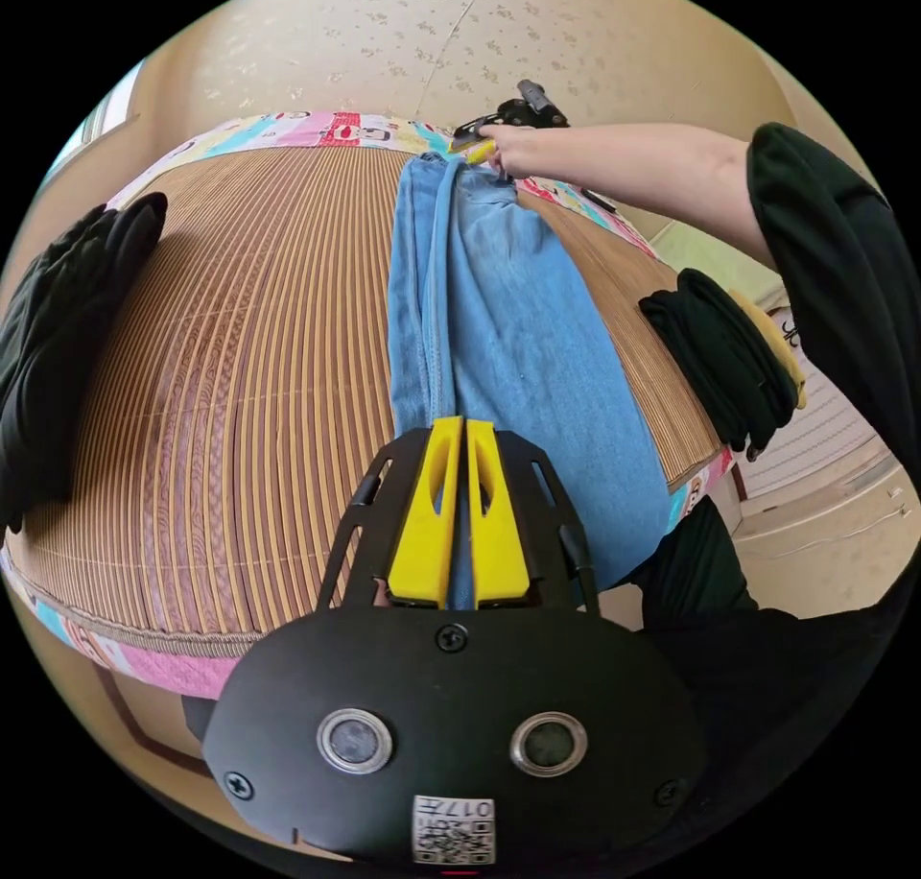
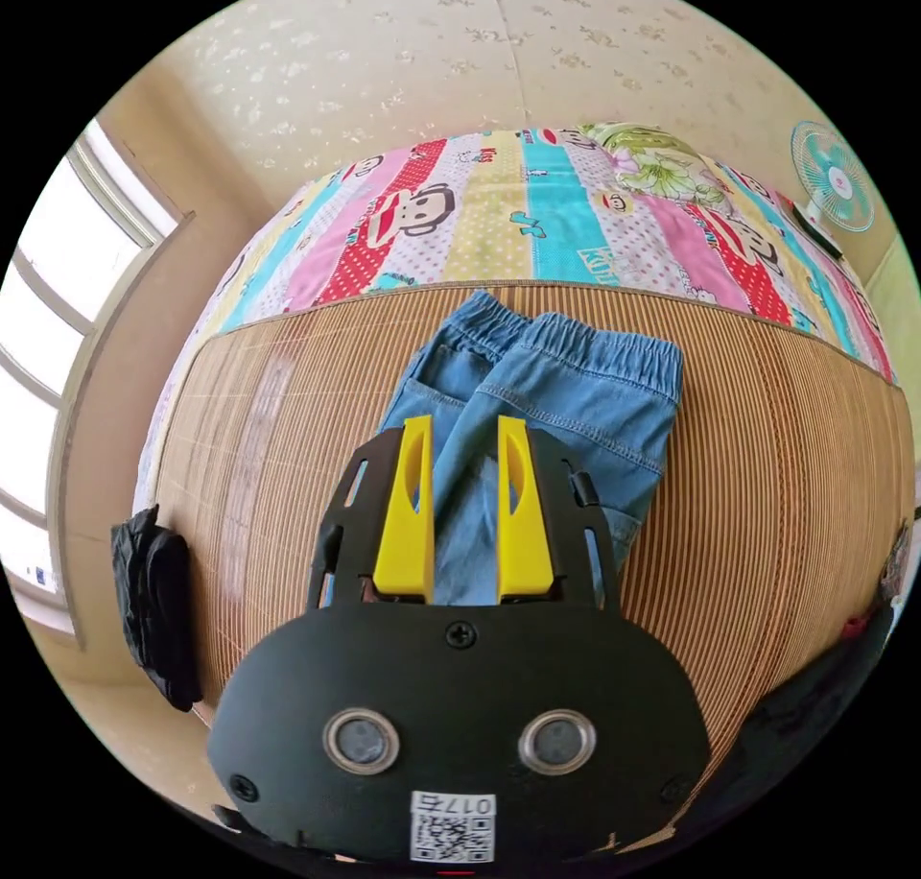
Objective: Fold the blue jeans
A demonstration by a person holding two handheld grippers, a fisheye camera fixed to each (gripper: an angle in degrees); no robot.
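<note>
Light blue jeans (image 1: 537, 342) lie lengthwise on a bamboo mat (image 1: 259, 322), folded leg on leg. In the left gripper view my left gripper (image 1: 464, 423) is shut on the near end, a strip of denim pinched between its yellow jaws. At the far end a hand holds my right gripper (image 1: 499, 121) over the cloth. In the right gripper view the jeans (image 2: 576, 390) show their elastic waistband on the far side. My right gripper (image 2: 459, 423) is open, its jaws apart with denim showing between them.
The mat (image 2: 787, 457) covers a bed with a striped cartoon sheet (image 2: 499, 217). Black clothes (image 1: 58, 342) lie at the mat's left edge, and a folded dark pile (image 1: 724, 361) at its right. A person's arm (image 1: 624, 164) reaches across. A fan (image 2: 833, 178) and window (image 2: 48, 342) flank the bed.
</note>
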